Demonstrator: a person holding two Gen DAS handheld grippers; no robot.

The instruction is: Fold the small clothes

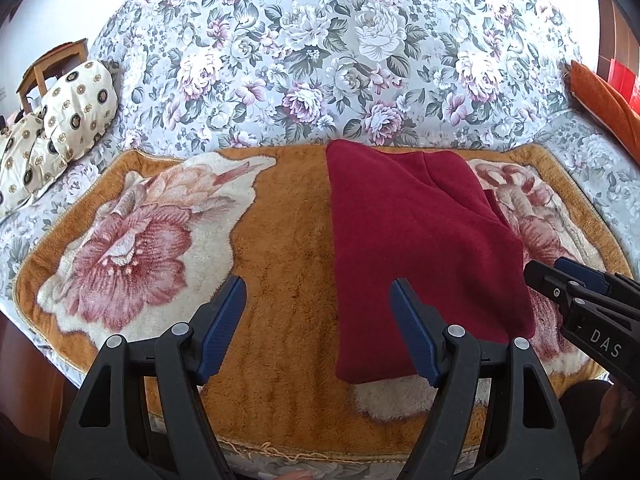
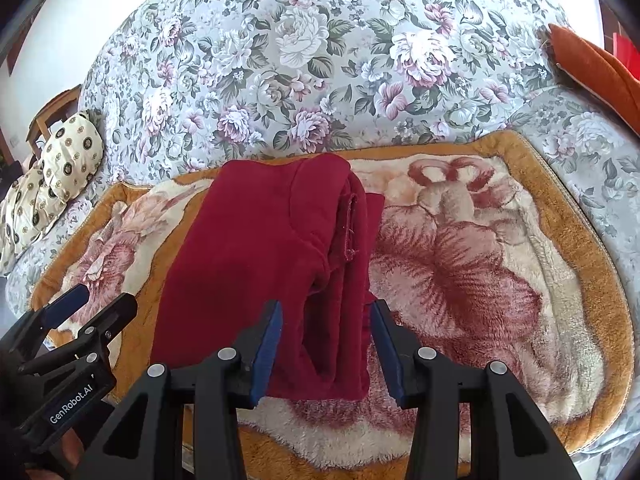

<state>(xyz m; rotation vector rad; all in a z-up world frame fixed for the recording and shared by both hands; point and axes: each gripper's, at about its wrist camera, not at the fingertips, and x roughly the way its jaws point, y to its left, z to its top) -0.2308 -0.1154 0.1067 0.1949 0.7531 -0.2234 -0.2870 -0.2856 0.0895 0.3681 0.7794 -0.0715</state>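
A dark red fleece garment [image 1: 420,248] lies folded lengthwise on an orange blanket with a rose pattern [image 1: 280,240]. It also shows in the right wrist view [image 2: 256,256], with layered edges along its right side. My left gripper [image 1: 320,296] is open and empty, above the blanket at the garment's left edge; it also shows at the left of the right wrist view [image 2: 100,300]. My right gripper [image 2: 326,320] is open, its jaws on either side of the garment's near right edge, holding nothing. It also shows at the right of the left wrist view [image 1: 560,272].
The blanket [image 2: 520,264] lies on a bed with a grey floral cover [image 1: 320,60]. Cream patterned pillows [image 1: 60,120] lie at the left, an orange cushion [image 1: 608,100] at the right. A wooden chair [image 1: 48,68] stands behind the pillows.
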